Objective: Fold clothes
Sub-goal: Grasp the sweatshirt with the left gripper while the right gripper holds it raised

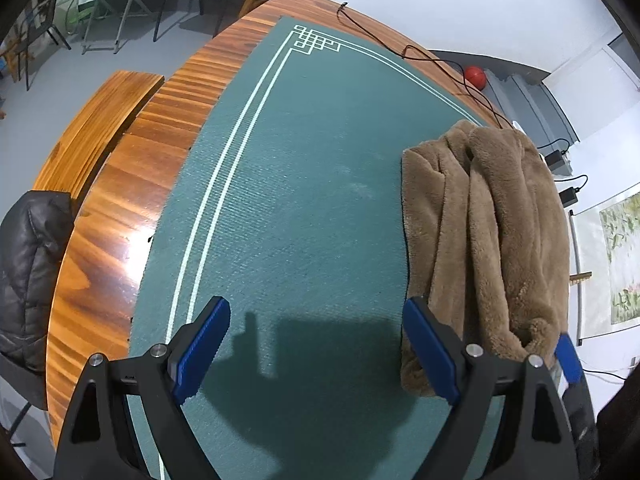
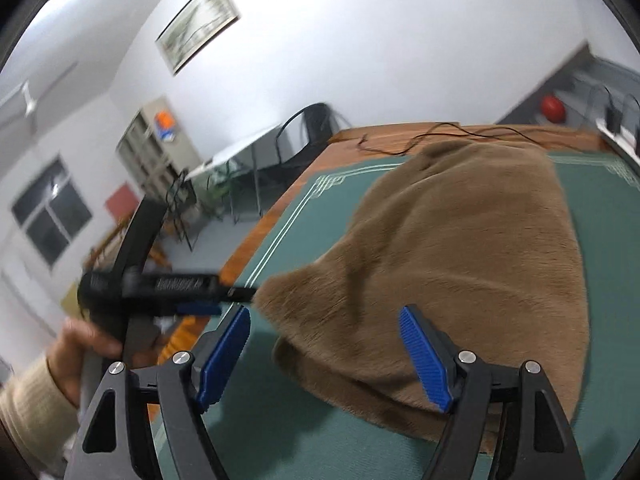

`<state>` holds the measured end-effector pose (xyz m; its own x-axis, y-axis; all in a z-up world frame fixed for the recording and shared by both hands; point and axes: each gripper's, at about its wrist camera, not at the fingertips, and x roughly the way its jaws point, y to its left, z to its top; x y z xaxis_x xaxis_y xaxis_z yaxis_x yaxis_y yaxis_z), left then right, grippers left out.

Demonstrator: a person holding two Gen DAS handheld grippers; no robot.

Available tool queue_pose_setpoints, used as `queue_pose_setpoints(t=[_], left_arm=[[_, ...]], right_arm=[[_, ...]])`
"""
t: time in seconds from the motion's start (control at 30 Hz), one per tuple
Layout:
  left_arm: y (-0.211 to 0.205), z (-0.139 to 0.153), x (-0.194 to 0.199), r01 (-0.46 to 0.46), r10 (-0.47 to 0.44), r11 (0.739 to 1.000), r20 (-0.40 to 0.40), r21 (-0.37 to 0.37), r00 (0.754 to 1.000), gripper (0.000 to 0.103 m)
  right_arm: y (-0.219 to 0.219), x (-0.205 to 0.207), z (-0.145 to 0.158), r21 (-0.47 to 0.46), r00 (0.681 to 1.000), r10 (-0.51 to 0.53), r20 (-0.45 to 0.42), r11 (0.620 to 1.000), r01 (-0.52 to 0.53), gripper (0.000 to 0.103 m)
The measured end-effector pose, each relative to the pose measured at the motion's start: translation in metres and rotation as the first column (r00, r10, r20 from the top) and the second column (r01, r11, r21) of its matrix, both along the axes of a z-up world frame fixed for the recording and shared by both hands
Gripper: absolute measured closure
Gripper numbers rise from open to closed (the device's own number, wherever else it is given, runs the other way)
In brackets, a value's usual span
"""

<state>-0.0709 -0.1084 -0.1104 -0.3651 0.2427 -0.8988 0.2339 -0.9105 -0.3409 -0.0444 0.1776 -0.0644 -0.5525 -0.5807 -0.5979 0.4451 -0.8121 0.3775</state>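
Note:
A brown fleece garment (image 1: 488, 232) lies folded into a thick bundle on the right part of the green mat (image 1: 304, 184). My left gripper (image 1: 316, 346) hovers open over bare mat just left of the bundle, and its right finger (image 1: 430, 354) is close to the bundle's near left edge. In the right wrist view the same garment (image 2: 460, 248) spreads ahead. My right gripper (image 2: 324, 356) stands open over the garment's near edge, with fabric below the gap and neither pad pressing on it. A hand (image 2: 88, 344) in a cream sleeve holds the left tool at the left.
The mat covers a wooden table (image 1: 132, 184). A black cable (image 1: 440, 64) runs along the far edge. A wooden bench (image 1: 92, 128) and a dark padded jacket (image 1: 28, 272) on a chair stand to the left. A red ball (image 1: 475, 77) lies beyond the table.

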Motion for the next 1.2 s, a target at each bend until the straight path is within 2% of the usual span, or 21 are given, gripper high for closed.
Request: queue_pose_setpoints(t=[0.1,0.27,0.43,0.5,0.67,0.8,0.9,1.07,1.13,1.2], left_arm=[[0.002,0.003,-0.001,0.001,-0.001,1.0,-0.001,-0.005,1.0,0.012],[0.004,0.011,-0.006,0.001,-0.001,1.0,-0.017,-0.011,1.0,0.012],[0.006,0.022,-0.006,0.018,-0.018,1.0,-0.045,-0.009,0.999,0.012],[0.013,0.024,-0.01,0.035,-0.035,0.999,-0.054,0.002,0.998,0.012],[0.04,0.033,-0.023,0.096,-0.094,0.995,-0.085,0.024,0.992,0.012],[0.072,0.041,-0.039,0.181,-0.176,0.983,-0.138,0.023,0.975,0.012],[0.089,0.031,-0.053,0.215,-0.212,0.977,-0.119,0.012,0.97,0.012],[0.099,-0.002,-0.076,0.211,-0.211,0.977,-0.049,-0.007,0.976,0.012],[0.095,-0.012,-0.08,0.197,-0.196,0.98,-0.037,0.017,0.98,0.005],[0.092,-0.019,-0.083,0.187,-0.186,0.982,-0.034,0.023,0.982,0.005]], right_arm=[[-0.01,-0.015,-0.005,-0.012,0.999,0.03,0.024,0.999,-0.029,0.024],[-0.049,-0.024,-0.034,0.037,0.982,0.166,0.084,0.985,-0.17,0.024],[-0.066,-0.003,-0.067,0.071,0.96,0.249,0.129,0.963,-0.259,0.023],[-0.067,0.004,-0.074,0.084,0.957,0.258,0.129,0.959,-0.27,0.023],[-0.056,0.003,-0.078,0.018,0.958,0.247,0.149,0.968,-0.252,0.023],[-0.056,0.004,-0.079,0.013,0.959,0.253,0.129,0.966,-0.257,0.023],[-0.053,0.003,-0.08,-0.021,0.962,0.24,0.132,0.971,-0.239,0.023],[-0.051,0.001,-0.081,-0.02,0.959,0.25,0.137,0.968,-0.249,0.023],[-0.05,0.001,-0.082,-0.016,0.957,0.254,0.143,0.967,-0.254,0.023],[-0.049,-0.001,-0.082,-0.016,0.953,0.256,0.162,0.966,-0.257,0.023]])
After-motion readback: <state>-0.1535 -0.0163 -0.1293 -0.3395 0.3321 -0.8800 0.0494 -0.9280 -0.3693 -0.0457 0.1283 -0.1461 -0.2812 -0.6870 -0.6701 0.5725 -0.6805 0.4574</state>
